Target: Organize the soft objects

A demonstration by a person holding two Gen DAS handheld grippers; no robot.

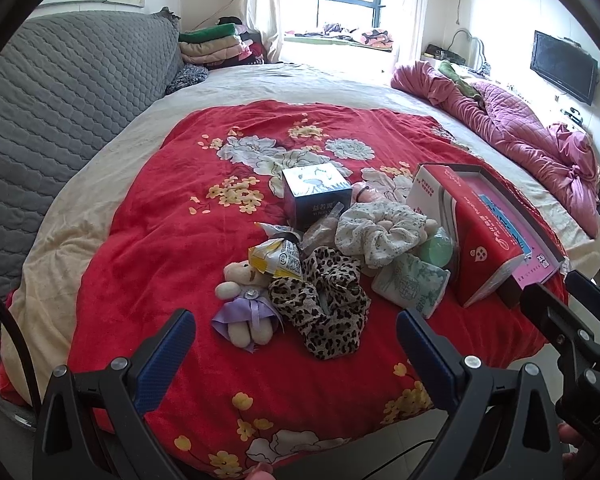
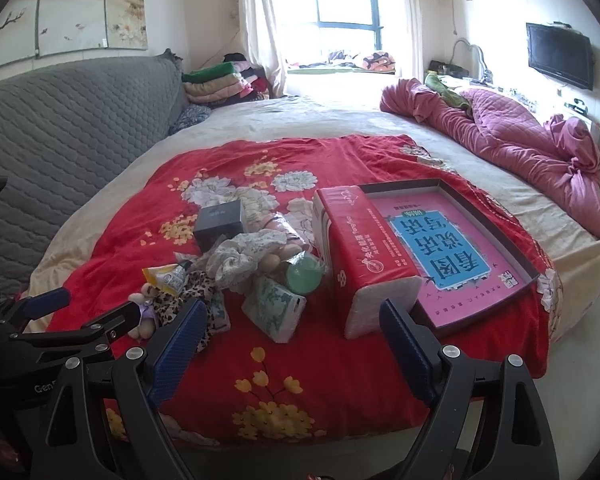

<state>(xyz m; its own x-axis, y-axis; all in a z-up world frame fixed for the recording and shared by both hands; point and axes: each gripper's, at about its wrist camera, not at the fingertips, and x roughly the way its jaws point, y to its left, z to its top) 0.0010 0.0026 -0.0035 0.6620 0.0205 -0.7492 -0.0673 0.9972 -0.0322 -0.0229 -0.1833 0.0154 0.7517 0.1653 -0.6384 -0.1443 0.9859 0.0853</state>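
Nearest the cameras, the left tool (image 1: 296,344) hangs over the front edge of the red floral blanket (image 1: 172,240) with its blue-padded fingers spread wide and nothing between them. The right tool (image 2: 292,328) is likewise wide open and empty, poised just short of the red tissue pack (image 2: 364,256).

Just beyond the left tool lies the heap of soft things. A small plush bear (image 1: 242,300) in a lilac dress lies at the near left of the pile, touching a leopard-print scrunchie (image 1: 324,304). A yellow snack packet (image 1: 278,262) rests against the bear's head. To the right of the scrunchie sits a green-and-white tissue packet (image 1: 412,286), and behind it a pale floral scrunchie (image 1: 376,232) partly covers a green round object (image 1: 438,250), possibly a ball, though it is mostly hidden.

The tissue pack stands to the right of the pile, leaning against a shallow tray-like box (image 2: 460,240) with a pink and blue printed inside. Further back, a dark cube-shaped box (image 1: 316,194) sits on the blanket behind the heap.

Beyond, the bed (image 1: 300,84) carries a crumpled pink quilt (image 1: 500,120) on its right side.
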